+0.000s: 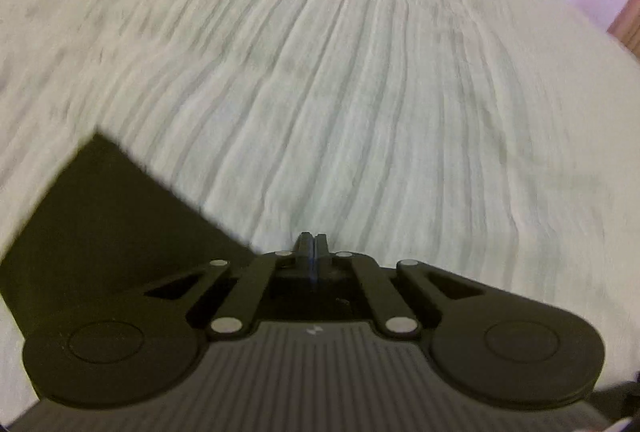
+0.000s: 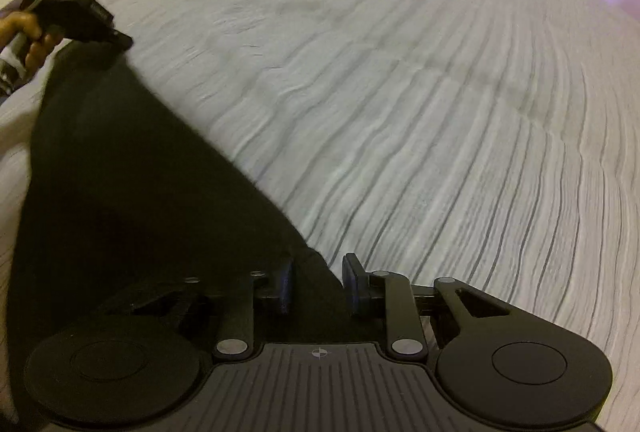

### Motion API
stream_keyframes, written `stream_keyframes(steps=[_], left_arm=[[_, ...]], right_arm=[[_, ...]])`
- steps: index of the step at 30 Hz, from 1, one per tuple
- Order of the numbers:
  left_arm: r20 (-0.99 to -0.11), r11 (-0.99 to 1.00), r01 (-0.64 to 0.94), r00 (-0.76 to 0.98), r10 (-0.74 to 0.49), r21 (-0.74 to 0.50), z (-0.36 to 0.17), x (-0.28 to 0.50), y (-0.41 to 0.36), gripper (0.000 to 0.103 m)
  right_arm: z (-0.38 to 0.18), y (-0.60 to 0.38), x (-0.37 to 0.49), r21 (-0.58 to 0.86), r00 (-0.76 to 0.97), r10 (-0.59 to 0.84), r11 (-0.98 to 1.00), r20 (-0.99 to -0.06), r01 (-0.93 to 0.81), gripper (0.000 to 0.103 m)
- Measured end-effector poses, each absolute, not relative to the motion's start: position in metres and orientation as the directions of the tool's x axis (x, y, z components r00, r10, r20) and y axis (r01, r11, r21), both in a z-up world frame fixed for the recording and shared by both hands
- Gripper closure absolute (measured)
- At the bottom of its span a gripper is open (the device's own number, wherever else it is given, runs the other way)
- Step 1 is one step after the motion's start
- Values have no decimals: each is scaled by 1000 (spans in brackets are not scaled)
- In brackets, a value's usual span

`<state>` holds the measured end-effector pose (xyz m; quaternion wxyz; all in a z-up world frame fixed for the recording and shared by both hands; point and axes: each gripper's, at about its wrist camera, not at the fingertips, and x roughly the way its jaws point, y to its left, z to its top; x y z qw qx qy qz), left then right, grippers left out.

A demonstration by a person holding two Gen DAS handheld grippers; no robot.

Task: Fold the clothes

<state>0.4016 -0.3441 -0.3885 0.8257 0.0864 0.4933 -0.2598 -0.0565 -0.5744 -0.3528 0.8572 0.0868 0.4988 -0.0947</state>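
Writing: none readable; the white mark on my left gripper (image 1: 311, 244) is too small.
Left jaws: closed together, beside the black cloth garment (image 2: 132, 192).
Right jaws: my right gripper (image 2: 318, 282) is narrowly parted, garment edge between.
Bed: pale ribbed bedspread (image 2: 400, 112) under the garment.

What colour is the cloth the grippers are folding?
Black. The black cloth garment shows best in the right wrist view, lying on the pale ribbed bedspread.

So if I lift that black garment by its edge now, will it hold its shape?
Probably not. The black garment lies flat and thin on the ribbed bedspread, so it will likely drape and sag between the two hand-held grippers. It looks light. The textured bedspread may drag at it, so pushing it would likely bunch it.
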Motion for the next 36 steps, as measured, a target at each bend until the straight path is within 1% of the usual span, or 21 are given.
stream_keyframes(steps=[1,3,4,5,8,11,13,15,16,18,19,22,25,28,30,32,33,36], left_arm=[[-848,854,503,390,-358,-130,-382,402,-344,103],[-826,838,513,382,-415,-183,-367,395,-338,103],[-817,821,535,372,-441,-199,-357,386,-333,103],[-811,796,568,356,-465,-208,-349,373,-328,103],[-808,699,683,278,-519,-214,-335,321,-314,103],[-819,573,799,198,-538,-183,-335,255,-298,103],[-843,515,843,159,-514,-155,-347,221,-289,101],[-874,555,826,199,-442,-93,-365,206,-277,101],[-886,605,791,214,-411,-90,-372,207,-269,102],[-892,692,711,226,-391,-124,-372,208,-250,102],[-888,723,674,228,-400,-153,-367,207,-239,102],[-888,780,597,236,-394,-187,-346,192,-211,101],[-899,827,526,240,-366,-196,-328,172,-181,100],[-910,880,429,247,-332,-204,-318,152,-147,99],[-916,913,352,260,-305,-205,-311,141,-118,99],[-920,937,285,273,-280,-201,-306,135,-93,99],[-922,947,253,279,-268,-198,-304,133,-81,99],[-924,963,203,301,-236,-179,-296,121,-54,99]], right_arm=[[-352,-575,-58,63,489,-89,956,-868,285,70],[-349,-577,-63,83,496,-114,929,-861,359,58],[-343,-578,-70,91,512,-143,910,-847,404,45],[-337,-579,-78,99,528,-175,888,-831,449,34],[-311,-568,-105,114,568,-208,871,-796,478,34],[-299,-544,-127,82,554,-203,891,-808,447,34],[-301,-535,-147,59,519,-209,890,-829,452,34],[-312,-531,-177,-13,426,-263,863,-865,506,34],[-318,-529,-193,-52,376,-290,846,-880,530,34],[-322,-531,-232,-134,267,-350,795,-898,592,34],[-318,-535,-257,-144,238,-371,757,-897,638,34],[-298,-550,-328,-60,208,-358,611,-910,789,35],[-277,-553,-385,119,302,-314,489,-900,864,35],[-268,-549,-422,320,443,-237,420,-864,849,35],[-271,-547,-426,395,501,-197,406,-843,824,36],[-276,-547,-435,460,547,-152,386,-823,800,60],[-275,-548,-441,482,561,-134,376,-817,791,60],[-280,-540,-448,474,562,-131,404,-816,782,59]])
